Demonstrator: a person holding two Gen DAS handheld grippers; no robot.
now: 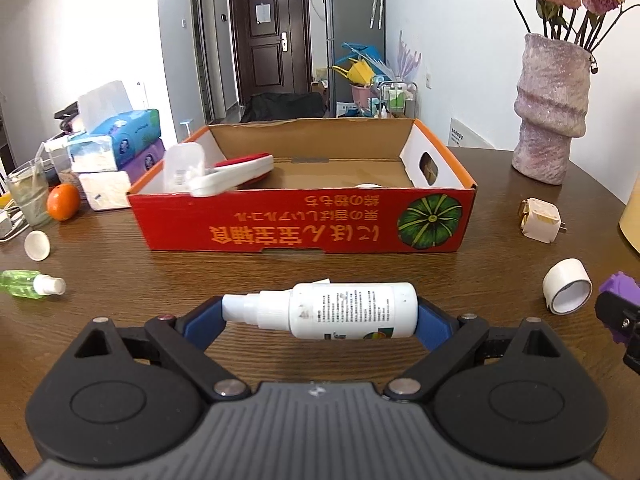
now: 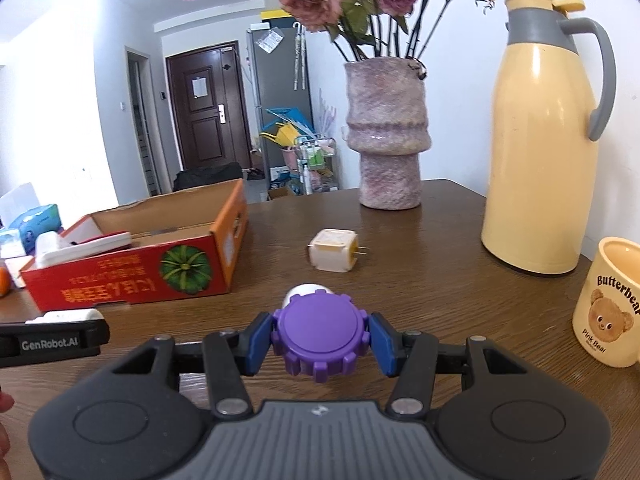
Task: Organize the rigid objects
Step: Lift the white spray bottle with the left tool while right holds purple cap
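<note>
Clamped crosswise between the blue pads of the left gripper (image 1: 320, 316), a white spray bottle (image 1: 332, 310) hangs over the counter (image 1: 120, 264), just short of the red box (image 1: 304, 220), where a red-and-white brush (image 1: 236, 174) lies; a tape roll (image 1: 568, 286) and a plug (image 1: 540, 218) sit to the right. From the right wrist, the right gripper (image 2: 320, 338) is clenched on a purple cap (image 2: 320, 334) above the counter, with the plug (image 2: 333, 250) ahead and the box (image 2: 136, 264) at left.

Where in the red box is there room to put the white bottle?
The cardboard box floor is bare from the middle to its right wall with the handle hole. The left end is crowded by the red-and-white tool. The left gripper holds the white spray bottle.
</note>
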